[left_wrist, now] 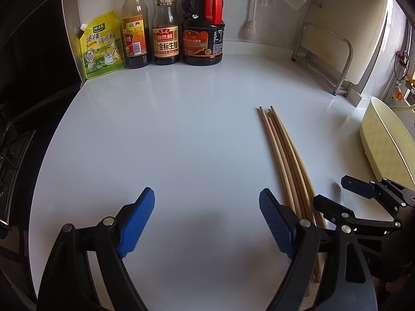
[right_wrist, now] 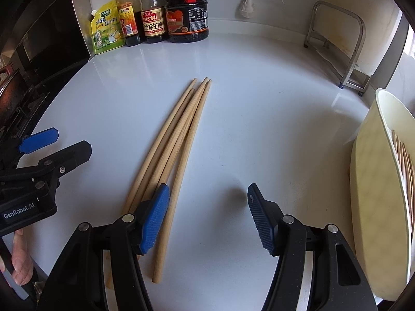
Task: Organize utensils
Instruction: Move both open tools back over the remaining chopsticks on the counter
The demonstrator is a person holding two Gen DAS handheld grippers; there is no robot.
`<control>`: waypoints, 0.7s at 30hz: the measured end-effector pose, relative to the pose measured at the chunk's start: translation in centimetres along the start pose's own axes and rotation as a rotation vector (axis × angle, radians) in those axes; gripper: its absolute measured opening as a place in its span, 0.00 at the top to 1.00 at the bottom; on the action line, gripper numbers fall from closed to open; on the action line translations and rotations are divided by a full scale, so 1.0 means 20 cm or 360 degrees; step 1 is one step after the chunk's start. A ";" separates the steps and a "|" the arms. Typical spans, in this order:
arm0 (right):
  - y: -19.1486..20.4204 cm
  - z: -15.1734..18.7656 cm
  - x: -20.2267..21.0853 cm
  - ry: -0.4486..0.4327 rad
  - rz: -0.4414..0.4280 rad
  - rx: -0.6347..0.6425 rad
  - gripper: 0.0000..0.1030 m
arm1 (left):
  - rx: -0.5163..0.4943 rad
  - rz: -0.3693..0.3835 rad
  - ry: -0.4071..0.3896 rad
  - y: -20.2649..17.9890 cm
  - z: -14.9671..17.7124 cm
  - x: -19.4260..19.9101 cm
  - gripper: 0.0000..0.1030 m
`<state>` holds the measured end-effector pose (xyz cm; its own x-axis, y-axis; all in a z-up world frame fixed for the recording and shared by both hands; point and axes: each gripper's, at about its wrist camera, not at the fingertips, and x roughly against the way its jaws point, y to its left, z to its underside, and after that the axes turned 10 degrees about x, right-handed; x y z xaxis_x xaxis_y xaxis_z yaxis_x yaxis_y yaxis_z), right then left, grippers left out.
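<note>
Several wooden chopsticks [right_wrist: 179,134] lie in a loose bundle on the white counter [right_wrist: 259,103], tips pointing away from me. My right gripper [right_wrist: 207,207] stands open over their near ends. One chopstick lies just inside its left pad [right_wrist: 155,215], untouched, and the others run under that finger. My left gripper [left_wrist: 207,207] is open over bare counter, with the chopsticks [left_wrist: 282,155] just to the right of its right pad [left_wrist: 272,215]. Each view shows the other gripper: the right gripper [left_wrist: 342,197] and the left gripper [right_wrist: 54,146].
A cream oval holder [right_wrist: 373,181] at the right edge has chopsticks [right_wrist: 407,171] inside. Sauce bottles [left_wrist: 166,26] and a yellow seasoning pouch [left_wrist: 103,46] line the back wall. A metal rack [left_wrist: 332,57] stands at the back right, and a dark stove [left_wrist: 15,142] borders the left.
</note>
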<state>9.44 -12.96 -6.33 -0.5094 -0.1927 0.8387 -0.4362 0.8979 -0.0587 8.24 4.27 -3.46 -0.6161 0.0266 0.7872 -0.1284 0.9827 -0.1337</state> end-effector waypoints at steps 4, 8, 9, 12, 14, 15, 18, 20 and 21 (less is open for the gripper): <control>-0.04 0.00 0.00 0.0005 0.0027 -0.0023 0.42 | -0.0025 0.0015 0.0016 -0.05 0.02 -0.01 0.21; -0.09 0.02 -0.01 0.0028 0.0044 -0.0056 0.42 | -0.0047 0.0025 0.0024 -0.10 0.05 -0.02 0.21; -0.11 0.02 -0.01 0.0039 0.0056 -0.0060 0.41 | -0.0050 0.0024 0.0027 -0.11 0.06 -0.03 0.21; -0.13 0.03 -0.01 0.0034 0.0056 -0.0079 0.41 | -0.0064 0.0012 0.0029 -0.13 0.07 -0.04 0.21; -0.15 0.03 -0.01 0.0031 0.0046 -0.0088 0.41 | -0.0070 0.0002 0.0027 -0.14 0.07 -0.05 0.21; -0.16 0.03 -0.01 0.0030 0.0049 -0.0090 0.41 | -0.0070 0.0003 0.0030 -0.15 0.07 -0.05 0.21; -0.17 0.04 -0.01 0.0027 0.0049 -0.0103 0.41 | -0.0074 0.0019 0.0033 -0.16 0.07 -0.05 0.21; -0.18 0.05 -0.01 0.0026 0.0052 -0.0111 0.41 | -0.0091 0.0021 0.0026 -0.18 0.06 -0.05 0.21; -0.19 0.05 -0.01 0.0026 0.0052 -0.0112 0.41 | -0.0103 0.0016 0.0024 -0.19 0.07 -0.05 0.21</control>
<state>10.48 -16.64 -6.88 -0.5102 -0.1569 0.8457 -0.3661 0.9293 -0.0484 8.33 0.18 -4.51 -0.6054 0.0388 0.7950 -0.0715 0.9921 -0.1029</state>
